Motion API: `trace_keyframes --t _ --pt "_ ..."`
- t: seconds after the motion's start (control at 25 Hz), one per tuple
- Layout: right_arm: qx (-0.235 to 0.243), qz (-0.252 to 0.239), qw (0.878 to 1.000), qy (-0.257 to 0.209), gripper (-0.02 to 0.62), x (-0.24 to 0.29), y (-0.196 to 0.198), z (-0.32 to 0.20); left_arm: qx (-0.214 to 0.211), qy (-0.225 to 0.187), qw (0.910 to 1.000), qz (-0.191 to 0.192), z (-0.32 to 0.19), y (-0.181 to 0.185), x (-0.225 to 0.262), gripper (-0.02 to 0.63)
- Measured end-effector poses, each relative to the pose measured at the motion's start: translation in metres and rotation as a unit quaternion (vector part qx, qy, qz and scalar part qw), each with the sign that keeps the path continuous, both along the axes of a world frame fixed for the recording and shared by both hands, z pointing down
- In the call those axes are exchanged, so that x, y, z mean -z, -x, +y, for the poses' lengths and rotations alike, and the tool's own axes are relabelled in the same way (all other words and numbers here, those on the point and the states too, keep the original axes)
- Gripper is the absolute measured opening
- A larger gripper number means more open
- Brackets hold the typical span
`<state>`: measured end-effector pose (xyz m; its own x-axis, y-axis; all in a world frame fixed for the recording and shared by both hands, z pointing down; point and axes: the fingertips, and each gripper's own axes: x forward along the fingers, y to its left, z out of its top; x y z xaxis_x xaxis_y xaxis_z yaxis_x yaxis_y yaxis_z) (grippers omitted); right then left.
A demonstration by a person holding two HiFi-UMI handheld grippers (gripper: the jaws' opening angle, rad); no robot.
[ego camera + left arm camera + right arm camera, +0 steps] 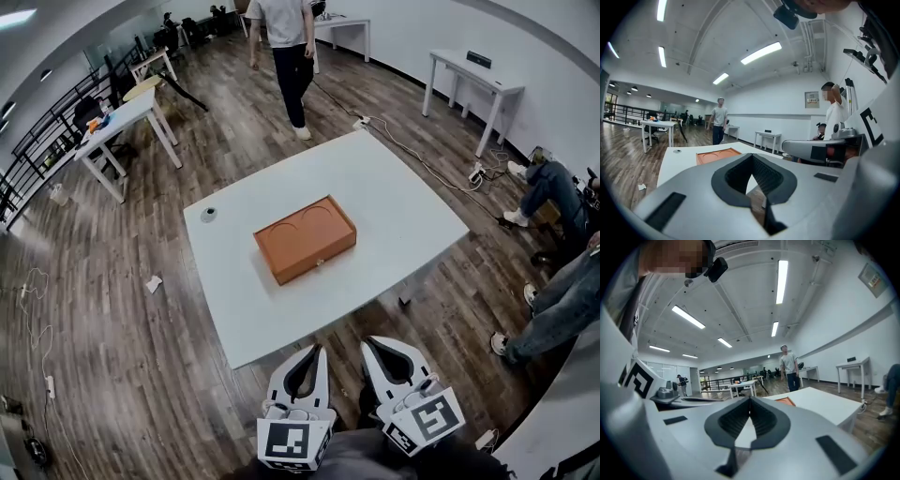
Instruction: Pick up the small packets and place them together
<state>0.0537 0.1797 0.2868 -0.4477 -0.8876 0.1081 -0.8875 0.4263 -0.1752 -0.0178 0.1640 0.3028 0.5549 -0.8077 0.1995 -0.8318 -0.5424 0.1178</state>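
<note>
Orange flat rectangular box (305, 239) with two shallow round dips pressed into its lid is really the only big thing here. It sits roughly mid-way on the white square table (394, 187), turned at an angle to the edges. I honestly can't make out the small packets themselves in any view. Near the table's far left corner there's a small dark round object (209, 214), too tiny to tell what it is. The left tool (313, 349) and right tool (369, 343) are both off the near edge of the table, over the wood plank floor (122, 356), side by side and well short of the box. Each has its jaws pinched together with nothing between them. Nothing sits between the tools and the box but bare tabletop. Around the room: a person in a light tee and dark trousers (286, 47) beyond the table, a cable (412, 150) trailing across the floor, a white scrap (153, 283), more white tables, and somebody's jeans-clad legs (553, 309) cut off at the right edge.
</note>
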Motion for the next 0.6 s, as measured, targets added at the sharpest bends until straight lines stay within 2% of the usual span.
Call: trace_keyframes --t 0.32,0.6 --pt "0.033 -0.009 0.999 -0.005 0.005 -0.01 -0.045 -0.078 0.034 0.019 0.999 -0.022 -0.067 -0.04 -0.016 0.003" --pt "0.086 -0.026 0.996 0.002 0.005 -0.012 -0.07 -0.14 0.084 0.026 0.9954 -0.037 -0.116 -0.068 -0.013 0.003"
